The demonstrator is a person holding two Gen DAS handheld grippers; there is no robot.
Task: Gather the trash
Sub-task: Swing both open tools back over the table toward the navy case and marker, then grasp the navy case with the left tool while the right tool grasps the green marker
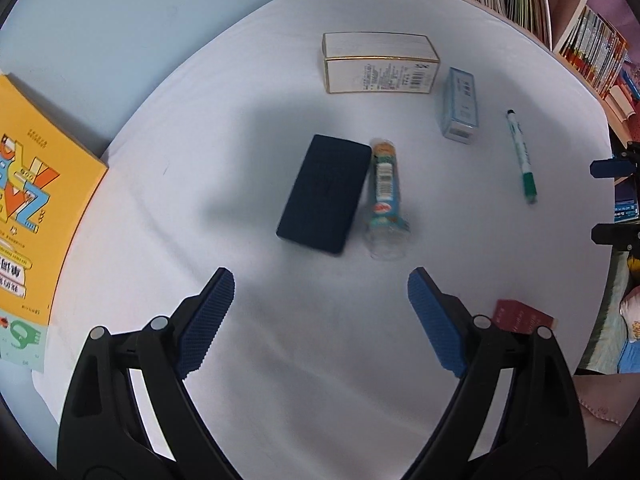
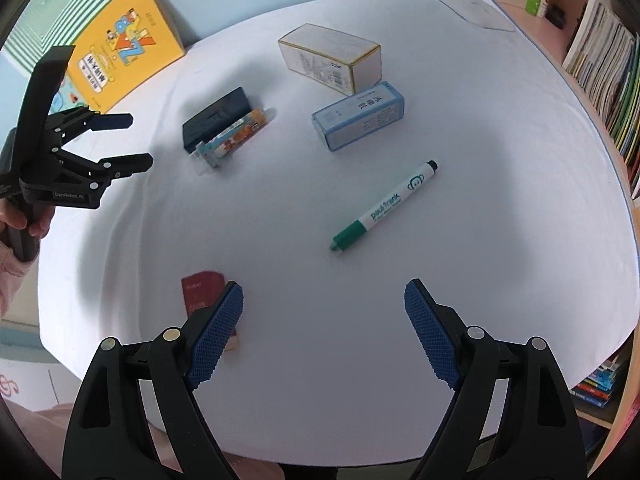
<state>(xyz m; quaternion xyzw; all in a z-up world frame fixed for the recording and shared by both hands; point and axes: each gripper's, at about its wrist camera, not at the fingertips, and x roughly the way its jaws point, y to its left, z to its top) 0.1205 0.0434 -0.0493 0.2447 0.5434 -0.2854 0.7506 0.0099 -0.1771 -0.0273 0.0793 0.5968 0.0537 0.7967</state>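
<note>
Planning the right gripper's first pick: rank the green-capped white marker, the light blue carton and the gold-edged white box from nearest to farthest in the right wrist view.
1. Green-capped white marker, just ahead of the right gripper.
2. Light blue carton, beyond it.
3. Gold-edged white box, farthest back.

Tube (image 1: 386, 184) lies just right of case (image 1: 325, 193).

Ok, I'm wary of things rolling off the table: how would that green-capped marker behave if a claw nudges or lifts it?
The marker looks round-bodied and lies flat on the smooth white cloth, so a sideways nudge would probably roll it. It looks rigid and slim, so likely light and easy to lift. Its glossy barrel might slip unless gripped across the middle.
</note>
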